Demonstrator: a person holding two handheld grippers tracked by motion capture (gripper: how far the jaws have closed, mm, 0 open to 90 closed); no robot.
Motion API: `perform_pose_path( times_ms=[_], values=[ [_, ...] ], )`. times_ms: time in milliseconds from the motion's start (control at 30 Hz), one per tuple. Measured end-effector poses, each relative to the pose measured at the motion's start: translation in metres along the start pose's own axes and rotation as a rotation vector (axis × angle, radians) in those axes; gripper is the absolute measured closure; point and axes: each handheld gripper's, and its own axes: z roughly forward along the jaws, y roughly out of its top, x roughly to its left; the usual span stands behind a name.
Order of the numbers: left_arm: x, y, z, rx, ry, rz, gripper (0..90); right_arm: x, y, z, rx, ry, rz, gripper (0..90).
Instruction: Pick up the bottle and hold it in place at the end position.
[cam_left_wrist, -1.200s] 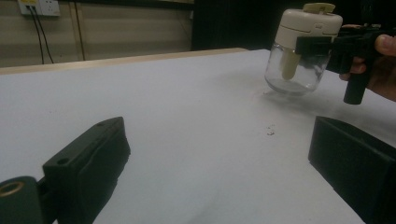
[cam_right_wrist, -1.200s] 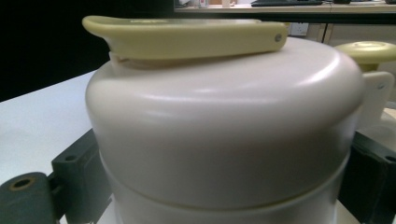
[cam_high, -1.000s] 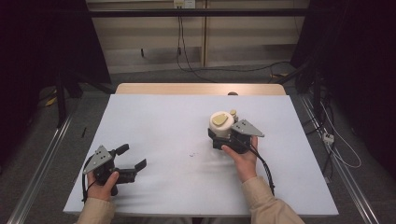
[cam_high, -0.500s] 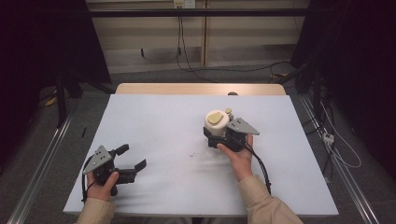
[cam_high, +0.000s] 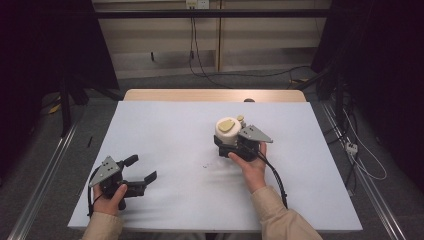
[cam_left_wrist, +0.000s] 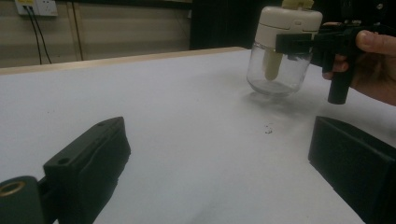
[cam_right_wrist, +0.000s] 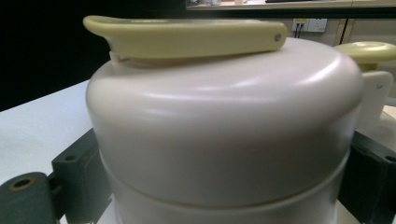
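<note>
Right gripper (cam_high: 231, 146) clamped round cream lid of glass jar (cam_left_wrist: 280, 56) mid-table, left gripper (cam_high: 137, 172) gaping idle near front-left edge — risk: jaws grip lid only, so jar could tip or slip

Even, soft light falls from above on the table (cam_high: 165, 130), which reads bright while the room around it sinks into near black. Shadows are faint: a pale smudge under the jar (cam_left_wrist: 280, 51) and under each hand. The high view is a little grainy and soft. In the right gripper view the lid (cam_right_wrist: 224, 121) shows broad, mild sheen and blurs at close range; the left gripper view's jaws are out of focus
</note>
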Motion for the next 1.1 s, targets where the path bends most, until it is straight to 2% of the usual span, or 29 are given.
perform_pose_path(
  times_ms=[1100],
  values=[
    [0.000,-0.001,-0.001,-0.001,0.000,-0.002,4.5,0.009,-0.001,0.020,0.002,0.019,-0.009,7.0]
  ],
)
